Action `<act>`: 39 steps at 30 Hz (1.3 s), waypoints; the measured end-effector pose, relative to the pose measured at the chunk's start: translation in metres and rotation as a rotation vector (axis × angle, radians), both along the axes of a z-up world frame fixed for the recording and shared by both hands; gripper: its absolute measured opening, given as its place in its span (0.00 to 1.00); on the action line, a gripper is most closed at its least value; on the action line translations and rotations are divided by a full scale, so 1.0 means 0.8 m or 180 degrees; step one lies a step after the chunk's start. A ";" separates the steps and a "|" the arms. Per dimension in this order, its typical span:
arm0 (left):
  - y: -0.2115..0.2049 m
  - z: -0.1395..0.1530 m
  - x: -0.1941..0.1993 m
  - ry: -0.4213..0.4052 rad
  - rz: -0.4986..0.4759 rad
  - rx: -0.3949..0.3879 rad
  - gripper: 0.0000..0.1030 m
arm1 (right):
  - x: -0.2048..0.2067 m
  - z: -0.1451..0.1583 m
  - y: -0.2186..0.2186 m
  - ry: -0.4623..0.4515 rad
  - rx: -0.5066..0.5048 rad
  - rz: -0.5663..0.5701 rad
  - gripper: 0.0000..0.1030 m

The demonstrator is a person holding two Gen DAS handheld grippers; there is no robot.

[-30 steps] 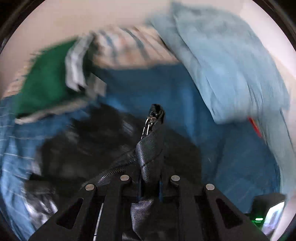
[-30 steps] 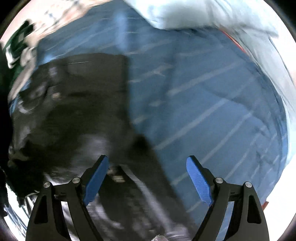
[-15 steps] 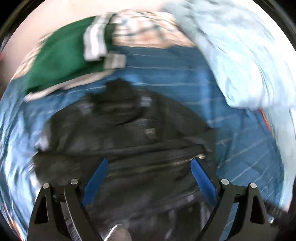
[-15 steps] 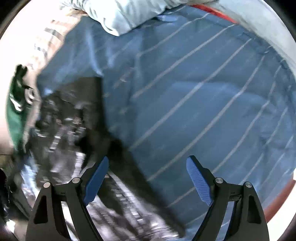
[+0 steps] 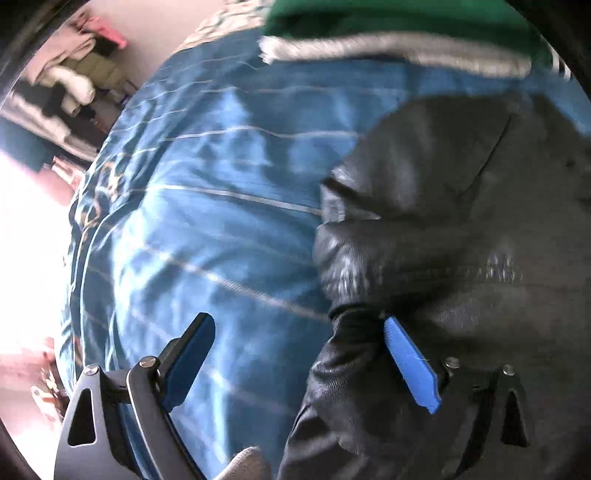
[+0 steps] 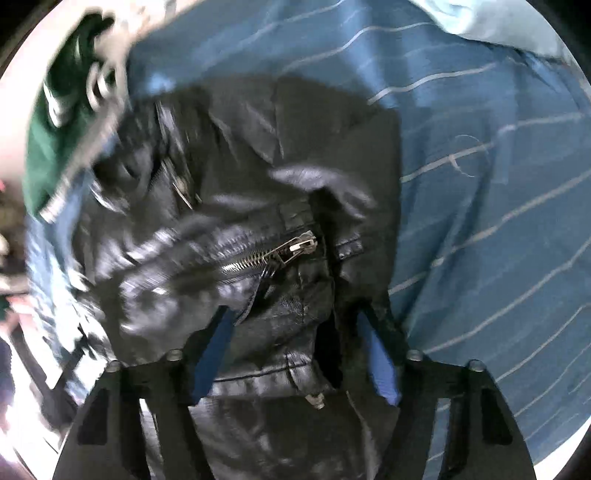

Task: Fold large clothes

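A black leather jacket (image 5: 461,229) lies crumpled on a blue striped bedspread (image 5: 207,229). In the left wrist view it fills the right half, and its sleeve edge runs down between my fingers. My left gripper (image 5: 299,332) is open, with its right blue pad (image 5: 410,365) over the jacket and its left pad over the bedspread. In the right wrist view the jacket (image 6: 258,192) shows a silver zipper (image 6: 273,254). My right gripper (image 6: 295,325) has its jaws partly closed around a fold of the jacket below the zipper.
A green garment with a grey band (image 5: 388,29) lies at the far edge of the bed, also in the right wrist view (image 6: 51,140). A light blue cloth (image 6: 491,18) lies at the top right. Piled clothes (image 5: 74,77) stand beyond the bed's left edge.
My left gripper let go of the jacket, opened and swung left over the bedspread. My right gripper moved from the bare bedspread onto the jacket and narrowed around a fold.
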State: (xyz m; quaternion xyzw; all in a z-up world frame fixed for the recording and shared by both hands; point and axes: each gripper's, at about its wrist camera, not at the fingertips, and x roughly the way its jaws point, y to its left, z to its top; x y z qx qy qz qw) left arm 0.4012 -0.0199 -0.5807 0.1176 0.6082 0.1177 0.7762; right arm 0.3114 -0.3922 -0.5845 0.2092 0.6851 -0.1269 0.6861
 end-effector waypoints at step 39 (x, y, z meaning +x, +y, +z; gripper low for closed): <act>0.028 0.029 -0.137 0.0249 0.0029 -0.0270 0.98 | -0.167 0.001 -0.022 0.0266 -0.0019 -0.0107 0.49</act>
